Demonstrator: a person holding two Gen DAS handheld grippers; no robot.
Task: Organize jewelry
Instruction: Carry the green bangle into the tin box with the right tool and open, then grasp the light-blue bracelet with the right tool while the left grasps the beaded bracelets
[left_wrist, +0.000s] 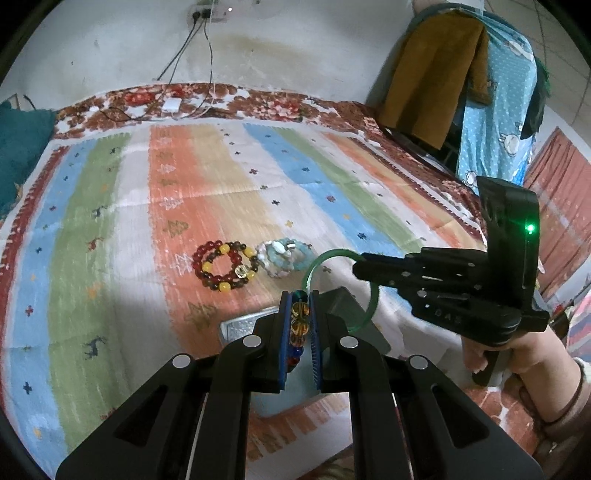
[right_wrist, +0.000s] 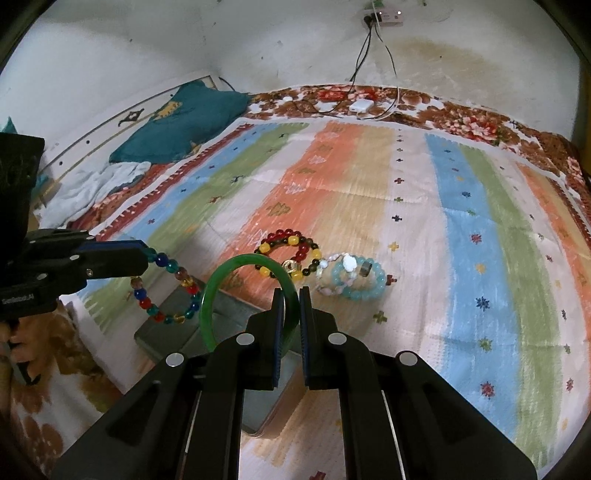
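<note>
1. Currently, two pieces are held in the air: a multicoloured bead bracelet (right_wrist: 162, 291) is clamped between the closed fingers of the left gripper (left_wrist: 299, 325), and a green bangle (right_wrist: 221, 291) is pinched by the closed fingers of the right gripper (right_wrist: 291, 332).
2. Both pieces are carried above a grey tray (right_wrist: 166, 332), seen at 7 o'clock in the right wrist view; whether anything already lies in it cannot be told.
3. Nothing is seen released into the tray yet, so the task is judged to be at an early-to-middle stage.
4. Left on the striped blanket (right_wrist: 461, 258) are a red-and-yellow bead bracelet (right_wrist: 291, 254) near centre and, just beside it at 3 o'clock, a pale blue bead bracelet (right_wrist: 369, 284) lying with a white bead strand (right_wrist: 332, 288).
5. These are judged to be still awaiting collection.
</note>
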